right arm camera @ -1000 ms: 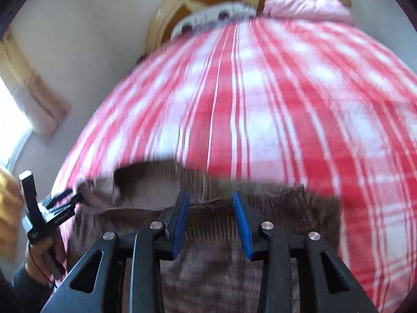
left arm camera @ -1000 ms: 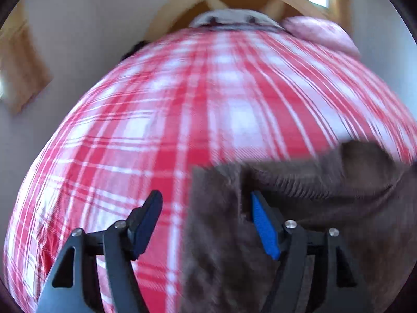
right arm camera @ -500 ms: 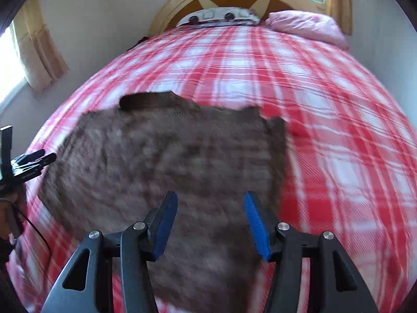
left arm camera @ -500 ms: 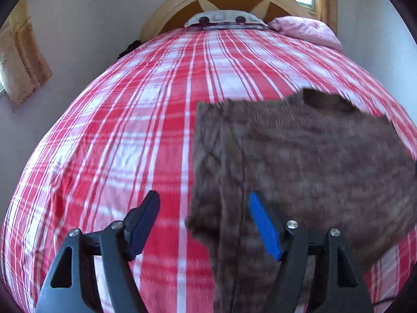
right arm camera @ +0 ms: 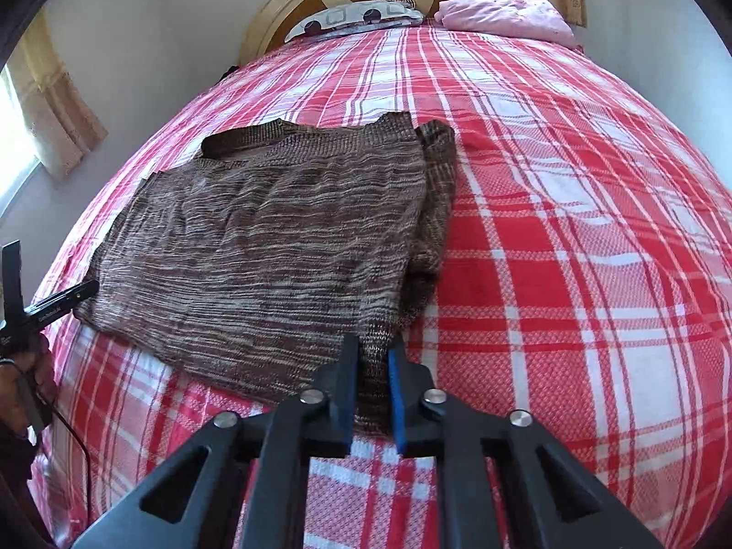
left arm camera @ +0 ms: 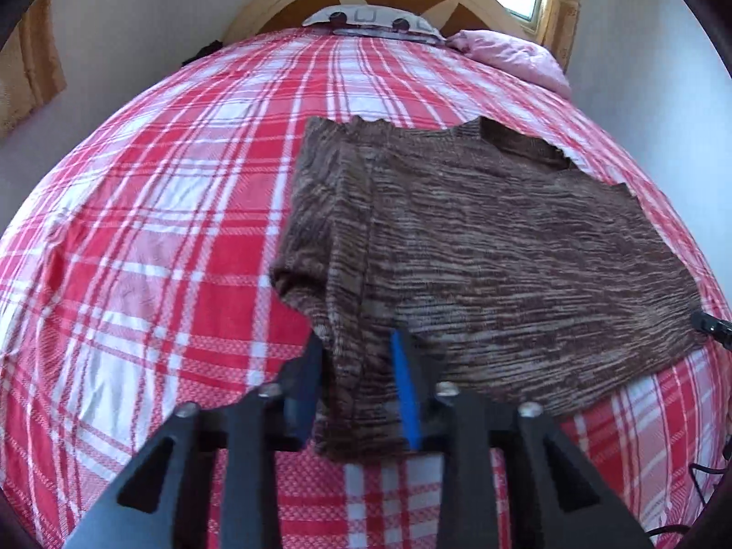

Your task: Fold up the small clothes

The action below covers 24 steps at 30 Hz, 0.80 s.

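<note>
Brown knitted sweater (left arm camera: pixel 480 247) lies flat on the red plaid bedspread (left arm camera: pixel 151 238) in the left wrist view, filling the frame from centre to 3 o'clock. At 6 o'clock the left gripper (left arm camera: pixel 359 366) is clamped on its near corner.

From the right wrist, the sweater (right arm camera: pixel 274 238) spreads toward 9 o'clock; the right gripper (right arm camera: pixel 373 366) pinches its near corner at 6 o'clock. A pink pillow (right arm camera: pixel 503 18) sits at 1 o'clock.

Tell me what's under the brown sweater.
The brown sweater lies on the red plaid bedcover, which shows all around it. A folded sleeve peeks from under its right edge. Anything else beneath is covered.
</note>
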Available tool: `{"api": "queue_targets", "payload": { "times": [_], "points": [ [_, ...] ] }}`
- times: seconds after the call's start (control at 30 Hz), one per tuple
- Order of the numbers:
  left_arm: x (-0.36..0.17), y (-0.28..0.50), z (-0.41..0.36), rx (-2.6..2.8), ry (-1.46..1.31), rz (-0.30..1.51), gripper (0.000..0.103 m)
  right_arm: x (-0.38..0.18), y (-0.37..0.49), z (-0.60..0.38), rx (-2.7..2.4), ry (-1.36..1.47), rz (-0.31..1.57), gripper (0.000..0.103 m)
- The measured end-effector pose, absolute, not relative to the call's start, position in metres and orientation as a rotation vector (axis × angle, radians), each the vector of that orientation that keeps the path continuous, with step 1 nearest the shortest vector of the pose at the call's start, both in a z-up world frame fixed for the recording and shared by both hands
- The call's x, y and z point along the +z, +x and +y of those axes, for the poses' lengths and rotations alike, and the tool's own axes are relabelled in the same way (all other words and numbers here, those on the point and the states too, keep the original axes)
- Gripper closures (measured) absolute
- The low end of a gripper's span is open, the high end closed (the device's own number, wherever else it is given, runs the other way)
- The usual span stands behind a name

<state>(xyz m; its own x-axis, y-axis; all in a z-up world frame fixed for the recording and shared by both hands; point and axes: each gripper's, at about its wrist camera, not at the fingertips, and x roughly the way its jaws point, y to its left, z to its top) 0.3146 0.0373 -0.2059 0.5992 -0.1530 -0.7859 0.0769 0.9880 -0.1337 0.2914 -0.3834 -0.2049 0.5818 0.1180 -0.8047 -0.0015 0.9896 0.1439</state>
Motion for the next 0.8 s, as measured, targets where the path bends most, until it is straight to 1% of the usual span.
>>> {"api": "queue_targets", "payload": {
  "times": [0.17,0.23,0.3,0.4,0.47,0.5,0.53,0.57,0.6,0.63,0.67,0.73,0.77,0.8],
  "points": [
    [-0.199,0.309,0.041,-0.156,-0.105,0.929,0.095,-0.185,0.275,-0.387,0.097,0.179,0.908,0.096],
    [-0.202,0.307,0.040,-0.158,-0.072,0.938,0.094,-0.189,0.272,-0.387,0.097,0.171,0.926,0.096],
    [-0.206,0.304,0.035,-0.150,-0.018,0.930,0.094,-0.205,0.276,-0.386,0.071,0.136,0.960,0.095],
    [-0.203,0.300,0.029,-0.136,0.018,0.915,0.094,-0.210,0.281,-0.395,0.079,0.195,0.952,0.095],
    [-0.201,0.299,0.031,-0.128,0.008,0.914,0.094,-0.206,0.282,-0.397,0.073,0.228,0.954,0.091],
    [-0.200,0.297,0.032,-0.129,0.007,0.910,0.092,-0.204,0.281,-0.396,0.059,0.217,0.959,0.084],
    [-0.197,0.294,0.033,-0.121,0.012,0.896,0.091,-0.200,0.279,-0.394,0.034,0.193,0.957,0.070],
    [-0.195,0.292,0.033,-0.110,0.019,0.883,0.088,-0.194,0.276,-0.391,-0.002,0.155,0.940,0.064],
    [-0.194,0.291,0.034,-0.105,0.024,0.872,0.088,-0.185,0.273,-0.386,-0.027,0.120,0.905,0.058],
    [-0.193,0.289,0.034,-0.104,0.027,0.867,0.087,-0.177,0.271,-0.381,-0.030,0.099,0.873,0.058],
    [-0.193,0.290,0.033,-0.098,0.032,0.864,0.083,-0.172,0.271,-0.378,-0.029,0.089,0.858,0.058],
    [-0.194,0.292,0.031,-0.086,0.035,0.868,0.070,-0.161,0.276,-0.359,-0.007,0.037,0.824,0.058],
    [-0.195,0.294,0.030,-0.079,0.030,0.872,0.059,-0.159,0.278,-0.354,0.010,0.024,0.820,0.058],
    [-0.196,0.295,0.030,-0.067,0.026,0.869,0.056,-0.160,0.282,-0.344,0.044,0.009,0.818,0.058]
  ]
}}
